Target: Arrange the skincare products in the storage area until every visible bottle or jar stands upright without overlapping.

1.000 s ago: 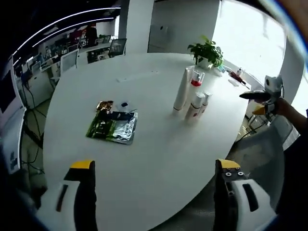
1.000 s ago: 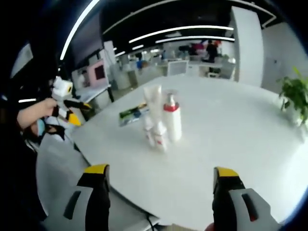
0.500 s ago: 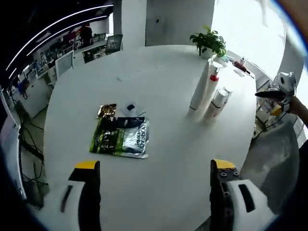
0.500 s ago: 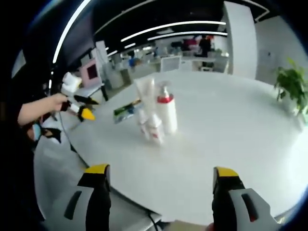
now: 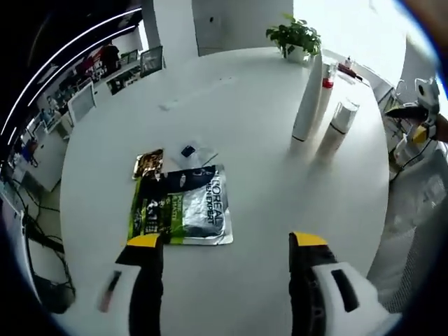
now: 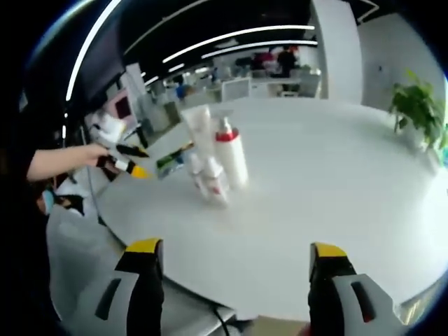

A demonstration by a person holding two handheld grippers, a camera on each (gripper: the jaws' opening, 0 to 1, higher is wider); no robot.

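While both grippers are wide and empty, I approach.
Bottles (image 5: 316, 101) already stand upright; my left gripper (image 5: 224, 245) hovers over the flat sachet (image 5: 183, 212) on the counter (image 5: 259, 182).

White round table (image 5: 252, 231), upright bottles (image 5: 308, 105), green sachet pack (image 5: 183, 213)

Both grippers, left (image 5: 224, 241) and right (image 6: 234, 246), have black jaws, yellow tips and seemingly white plastic housings.
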